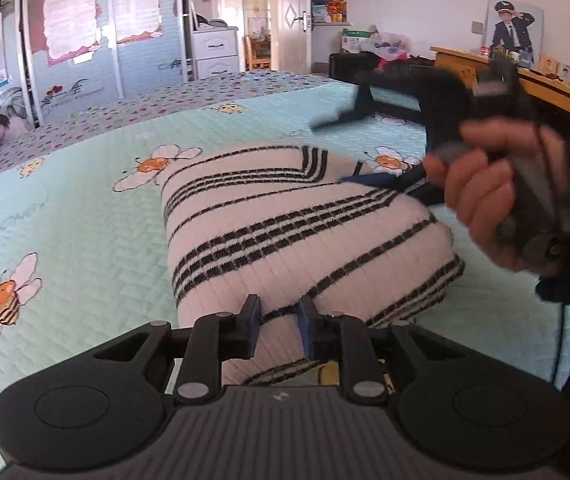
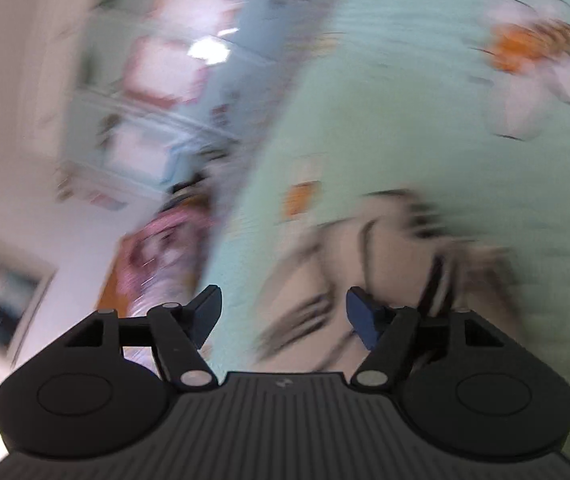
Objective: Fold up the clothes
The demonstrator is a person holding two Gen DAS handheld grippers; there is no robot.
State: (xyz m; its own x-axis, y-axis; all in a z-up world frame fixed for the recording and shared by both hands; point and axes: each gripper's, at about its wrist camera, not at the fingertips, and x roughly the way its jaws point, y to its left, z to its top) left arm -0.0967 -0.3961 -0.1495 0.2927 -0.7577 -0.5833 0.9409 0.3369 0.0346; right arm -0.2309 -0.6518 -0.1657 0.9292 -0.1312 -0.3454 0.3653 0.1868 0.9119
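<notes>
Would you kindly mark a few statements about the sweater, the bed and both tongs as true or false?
1. The left tongs grip a fold of the striped sweater. True.
2. The sweater is plain red. False: it is white with black stripes.
3. The right tongs are open and hold nothing. True.
4. The sweater lies on a bare wooden floor. False: it lies on a mint bedspread printed with bees.

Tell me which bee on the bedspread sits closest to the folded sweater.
The bee past the sweater's far right corner; its wings touch the fabric edge. The other bees lie clear of it.
</notes>
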